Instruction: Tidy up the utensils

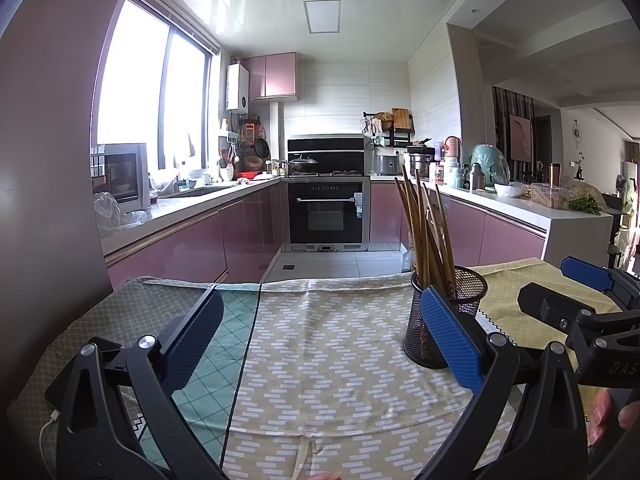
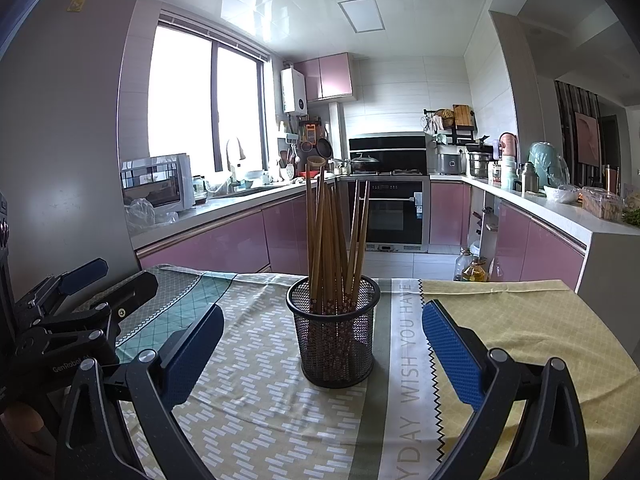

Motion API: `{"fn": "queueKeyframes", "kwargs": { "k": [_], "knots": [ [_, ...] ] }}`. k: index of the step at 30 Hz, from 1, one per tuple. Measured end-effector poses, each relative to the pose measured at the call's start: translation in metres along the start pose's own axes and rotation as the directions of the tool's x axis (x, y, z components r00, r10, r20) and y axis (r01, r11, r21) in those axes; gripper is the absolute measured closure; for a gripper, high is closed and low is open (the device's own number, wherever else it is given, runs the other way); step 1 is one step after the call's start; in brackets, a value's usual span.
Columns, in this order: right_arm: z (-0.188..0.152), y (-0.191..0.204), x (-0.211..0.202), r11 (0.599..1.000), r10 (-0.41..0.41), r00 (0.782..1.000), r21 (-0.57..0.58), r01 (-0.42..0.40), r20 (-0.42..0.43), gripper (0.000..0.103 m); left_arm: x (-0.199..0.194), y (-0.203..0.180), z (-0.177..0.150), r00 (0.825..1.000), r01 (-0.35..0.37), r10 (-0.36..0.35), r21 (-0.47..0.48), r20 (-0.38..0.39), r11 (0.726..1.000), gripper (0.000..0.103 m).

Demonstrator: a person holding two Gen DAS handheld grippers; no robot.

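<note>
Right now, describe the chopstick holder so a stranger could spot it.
On the cloth-covered table facing the pink kitchen, one cup stands upright. It is black wire mesh, round, filled with brown chopsticks, the only thing standing on the cloth.

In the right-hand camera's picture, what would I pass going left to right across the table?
The other tool → this tool's left finger → mesh holder of chopsticks → printed lettering strip → this tool's right finger.

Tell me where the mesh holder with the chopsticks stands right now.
The black mesh holder stands upright on the patterned tablecloth, centred between the open right tongs in the right wrist view, beside the printed lettering strip.
</note>
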State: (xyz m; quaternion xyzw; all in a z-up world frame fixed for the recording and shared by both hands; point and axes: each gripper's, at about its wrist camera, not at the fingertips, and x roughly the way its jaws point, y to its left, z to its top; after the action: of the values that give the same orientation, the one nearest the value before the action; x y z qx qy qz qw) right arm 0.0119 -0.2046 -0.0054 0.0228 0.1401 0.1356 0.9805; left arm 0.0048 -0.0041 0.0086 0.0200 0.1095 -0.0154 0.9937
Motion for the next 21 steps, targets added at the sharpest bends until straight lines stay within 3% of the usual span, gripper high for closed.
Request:
{"fn": "queueKeyframes", "kwargs": {
  "k": [21],
  "knots": [
    [-0.0070, -0.0050, 0.0034, 1.000, -0.010, 1.000, 0.018, 0.010, -0.014, 0.007, 0.0042, -0.0040, -0.0057, 1.000, -0.010, 0.010, 0.012, 0.006, 1.000, 0.006]
  ]
}}
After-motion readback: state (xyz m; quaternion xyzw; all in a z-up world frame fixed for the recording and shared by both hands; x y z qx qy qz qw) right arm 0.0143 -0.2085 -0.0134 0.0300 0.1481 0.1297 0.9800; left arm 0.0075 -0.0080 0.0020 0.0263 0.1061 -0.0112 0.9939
